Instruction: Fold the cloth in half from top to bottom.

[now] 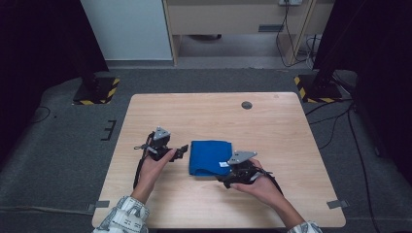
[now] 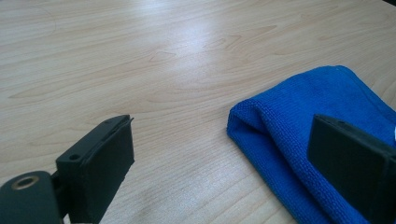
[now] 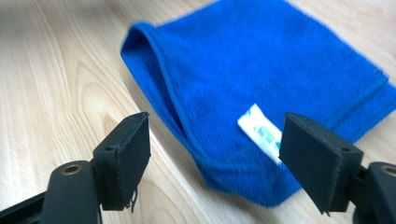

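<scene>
Folded blue cloth (image 1: 210, 157) lies flat near the middle of the table (image 1: 272, 121), white tag (image 3: 260, 130) facing up. Your left gripper (image 1: 183, 150) sits just beside its left edge, jaws spread wide, nothing between them. Your right gripper (image 1: 228, 175) hovers at the cloth's near right corner, jaws apart, pads off the fabric.

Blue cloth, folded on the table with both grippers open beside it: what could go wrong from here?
1. The right gripper has open jaws just above the blue cloth near its white label; closing here might pinch only the top layer and undo the fold.
2. The left gripper stands at the folded edge; a low approach could push the cloth across the smooth table rather than grasp it.
</scene>
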{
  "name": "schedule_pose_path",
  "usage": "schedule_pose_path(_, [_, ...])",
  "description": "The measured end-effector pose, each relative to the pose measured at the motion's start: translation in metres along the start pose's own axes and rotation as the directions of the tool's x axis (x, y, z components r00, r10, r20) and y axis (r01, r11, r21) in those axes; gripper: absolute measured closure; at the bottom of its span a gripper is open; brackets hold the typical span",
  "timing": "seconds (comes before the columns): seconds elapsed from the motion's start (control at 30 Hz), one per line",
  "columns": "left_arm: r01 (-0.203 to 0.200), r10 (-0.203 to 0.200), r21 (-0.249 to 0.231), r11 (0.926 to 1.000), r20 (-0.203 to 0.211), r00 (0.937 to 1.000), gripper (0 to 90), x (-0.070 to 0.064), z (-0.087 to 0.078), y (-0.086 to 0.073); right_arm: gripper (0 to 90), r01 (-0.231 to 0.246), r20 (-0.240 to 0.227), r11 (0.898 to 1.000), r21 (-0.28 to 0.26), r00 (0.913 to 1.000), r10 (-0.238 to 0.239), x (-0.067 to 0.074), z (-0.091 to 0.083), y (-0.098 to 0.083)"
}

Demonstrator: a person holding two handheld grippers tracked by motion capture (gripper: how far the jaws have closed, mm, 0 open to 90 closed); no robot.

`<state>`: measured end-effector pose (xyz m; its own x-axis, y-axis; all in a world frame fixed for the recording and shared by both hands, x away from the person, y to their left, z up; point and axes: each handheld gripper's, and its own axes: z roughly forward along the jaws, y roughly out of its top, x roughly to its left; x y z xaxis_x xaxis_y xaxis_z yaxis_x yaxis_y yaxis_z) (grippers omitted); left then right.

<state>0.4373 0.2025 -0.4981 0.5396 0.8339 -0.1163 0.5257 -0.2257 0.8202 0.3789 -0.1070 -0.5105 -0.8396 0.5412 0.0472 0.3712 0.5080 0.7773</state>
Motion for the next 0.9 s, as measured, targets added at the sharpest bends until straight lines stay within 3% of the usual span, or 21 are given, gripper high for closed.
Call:
schedule_pose_path(0.5, [-0.023, 0.023, 0.002, 0.9997, 0.012, 0.9997, 7.0, -0.007, -0.001, -0.002, 25.8, -0.05, 0.1, 0.998, -0.048, 0.9935, 0.054, -0.017, -0.012, 0.002])
schedule_pose_path(0.67, [-0.022, 0.022, 0.002, 0.9998, 0.01, 0.9997, 7.0, -0.007, -0.001, -0.002, 21.6, -0.074, 0.119, 0.995, -0.063, 0.9897, 0.081, -0.024, -0.017, 0.001])
schedule_pose_path(0.77, [-0.02, 0.02, 0.003, 0.9998, 0.009, 0.9998, 7.0, -0.007, -0.002, -0.003, 14.6, -0.11, 0.138, 0.992, -0.066, 0.9834, 0.118, -0.03, -0.02, 0.0])
schedule_pose_path(0.9, [-0.026, 0.026, 0.009, 0.9996, 0.006, 0.9996, 6.9, -0.005, -0.004, -0.005, 9.0, -0.159, 0.187, 0.984, -0.081, 0.9673, 0.172, -0.041, -0.026, 0.0])
